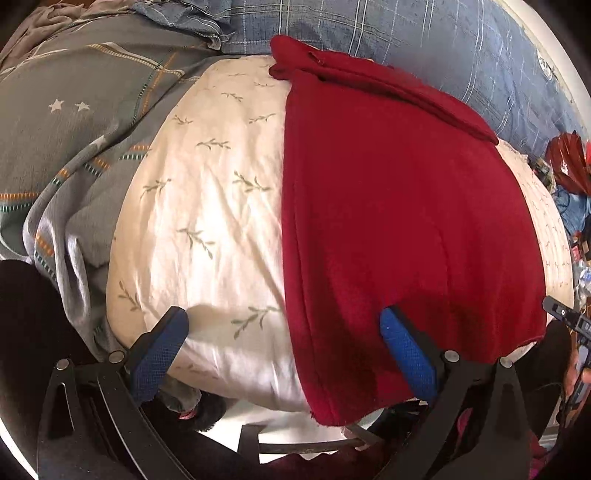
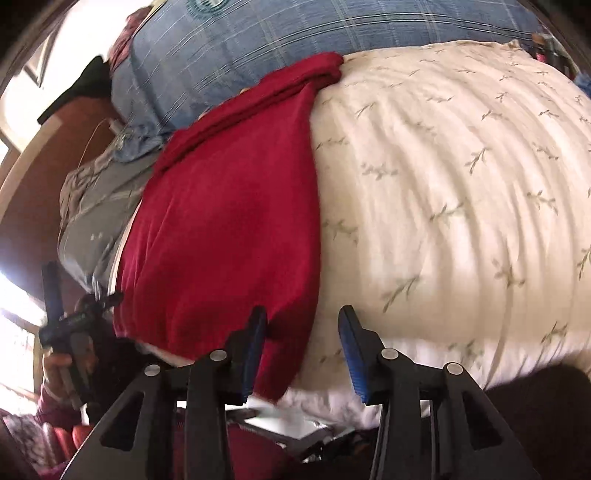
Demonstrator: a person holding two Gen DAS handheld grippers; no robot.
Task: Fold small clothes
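A dark red garment (image 1: 399,206) lies flat on a cream quilt with a leaf print (image 1: 207,206), its far end folded over near the blue bedding. My left gripper (image 1: 284,325) is open and empty above the garment's near left edge; its right finger (image 1: 402,343) is over the red cloth. In the right wrist view the red garment (image 2: 229,229) lies left of centre on the quilt (image 2: 443,206). My right gripper (image 2: 303,332) is open and empty at the garment's near right corner. The left gripper (image 2: 66,317) shows at the far left.
A grey patterned blanket (image 1: 74,122) lies to the left and a blue checked duvet (image 1: 406,33) behind the garment. Clutter with a red bag (image 1: 569,162) sits at the right beyond the bed. The bed's near edge runs just before the grippers.
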